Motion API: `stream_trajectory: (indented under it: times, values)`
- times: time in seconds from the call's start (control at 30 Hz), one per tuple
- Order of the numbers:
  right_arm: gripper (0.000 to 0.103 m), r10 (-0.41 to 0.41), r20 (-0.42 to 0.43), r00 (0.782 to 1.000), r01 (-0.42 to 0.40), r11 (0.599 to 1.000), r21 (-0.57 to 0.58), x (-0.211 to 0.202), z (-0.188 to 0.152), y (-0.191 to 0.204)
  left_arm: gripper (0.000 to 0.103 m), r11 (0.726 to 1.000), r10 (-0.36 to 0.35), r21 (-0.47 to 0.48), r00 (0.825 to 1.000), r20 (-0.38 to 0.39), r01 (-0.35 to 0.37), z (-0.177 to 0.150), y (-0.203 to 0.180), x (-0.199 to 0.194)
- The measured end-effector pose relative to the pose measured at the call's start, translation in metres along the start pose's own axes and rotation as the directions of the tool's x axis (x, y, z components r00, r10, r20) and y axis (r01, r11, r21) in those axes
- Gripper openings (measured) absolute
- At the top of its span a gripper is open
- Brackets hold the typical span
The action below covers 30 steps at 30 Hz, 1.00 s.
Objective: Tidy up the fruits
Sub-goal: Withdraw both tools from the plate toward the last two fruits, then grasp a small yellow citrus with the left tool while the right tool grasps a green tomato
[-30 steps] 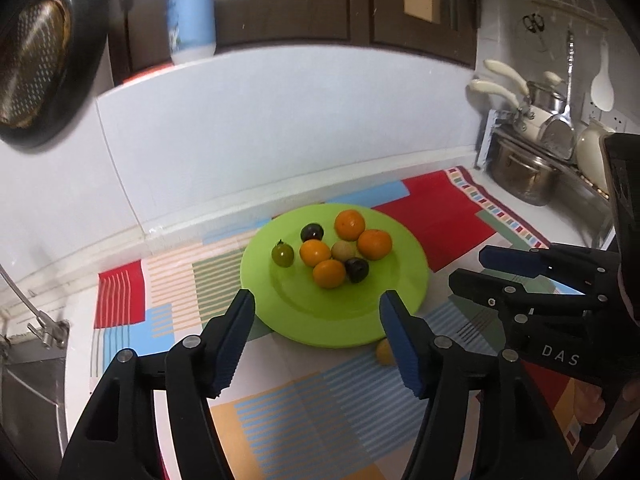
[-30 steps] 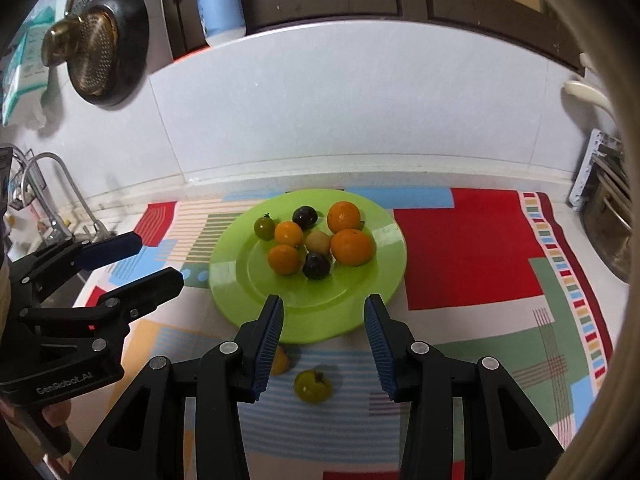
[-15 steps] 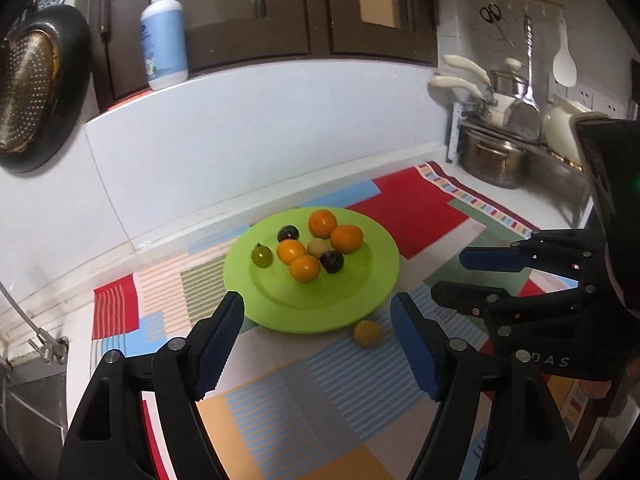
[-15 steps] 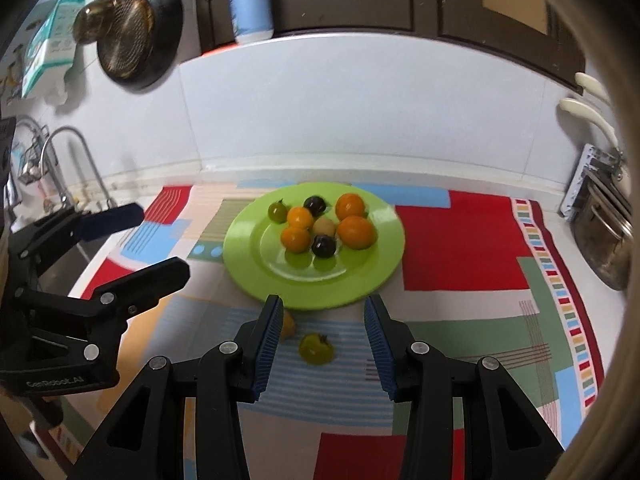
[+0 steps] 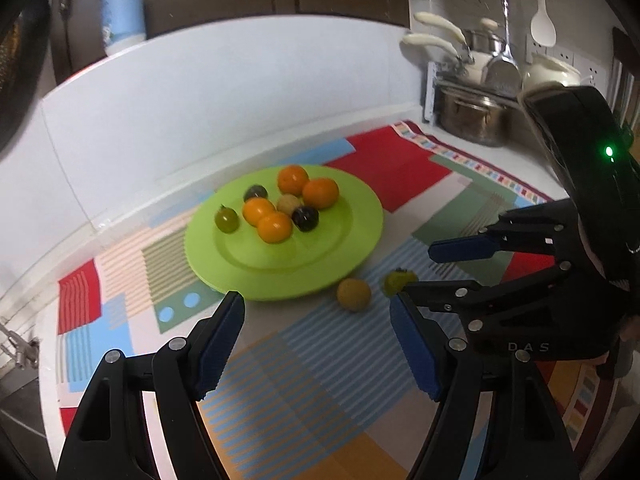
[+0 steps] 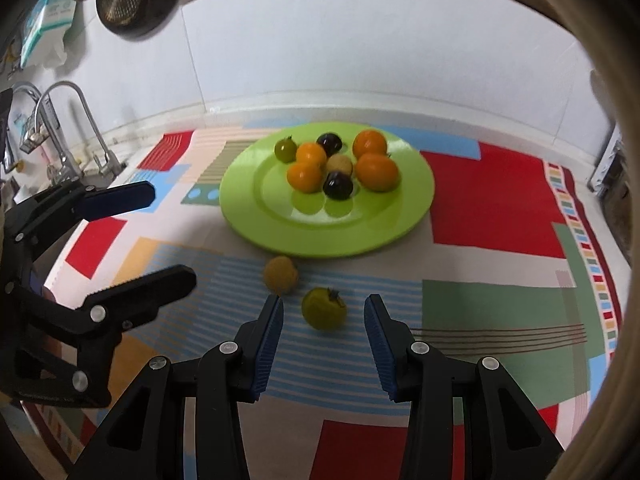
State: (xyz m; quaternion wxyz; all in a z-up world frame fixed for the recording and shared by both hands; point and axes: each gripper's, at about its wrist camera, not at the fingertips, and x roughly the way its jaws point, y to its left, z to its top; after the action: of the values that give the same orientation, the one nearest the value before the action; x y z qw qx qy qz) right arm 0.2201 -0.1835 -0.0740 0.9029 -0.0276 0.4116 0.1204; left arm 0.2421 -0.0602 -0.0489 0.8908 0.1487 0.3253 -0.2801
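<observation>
Right gripper (image 6: 323, 342): fingers (image 6: 267, 346) spread wide, holding nothing, low over the striped patch of the mat (image 6: 496, 196). Just beyond the tips, roughly centred in the gap, a yellow-green tomato (image 6: 324, 308) lying on the mat, touching neither finger. Slightly farther and to the left, a small tan round fruit (image 6: 281, 275), close beside the tomato but apart from it.

Left gripper (image 5: 318, 346): fingers (image 5: 218, 346) likewise wide apart and empty, above the blue-striped part of the mat, nearer than both loose fruits. Ahead, toward its right finger, the tan fruit (image 5: 353, 294) and, to the right, the tomato (image 5: 397, 281), partly hidden by the right gripper's lower finger.

Farther back, a lime-green plate (image 6: 256, 204) on the mat, its near rim just beyond the tan fruit. On the plate, clustered toward the far side: four orange fruits, two dark ones, one green tomato at the left, one pale tan fruit in the middle.

Beyond the mat on the tabletop: a white backsplash, a faucet (image 6: 60, 120) at the far left, steel pots (image 5: 472, 118) at the far right.
</observation>
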Motion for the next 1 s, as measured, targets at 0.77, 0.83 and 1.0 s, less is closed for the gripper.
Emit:
stream_trajectory:
  times: [0.77, 0.83, 1.0]
  values:
    - [0.033, 0.03, -0.071, 0.997, -0.029, 0.999, 0.015, 0.038, -0.002, -0.012, 0.048, 0.99, -0.144, -0.025, 0.982, -0.126, 0.142, -0.002, -0.001, 0.051]
    - [0.03, 0.033, -0.068, 0.997, -0.032, 0.999, 0.02, 0.038, -0.003, -0.013, 0.046, 0.989, -0.149, -0.028, 0.98, -0.131, 0.146, 0.0, -0.002, 0.053]
    - [0.03, 0.01, -0.051, 0.999, -0.007, 0.999, 0.051, 0.031, -0.005, -0.019, 0.039, 0.987, -0.16, -0.052, 0.976, -0.147, 0.154, 0.002, -0.006, 0.059]
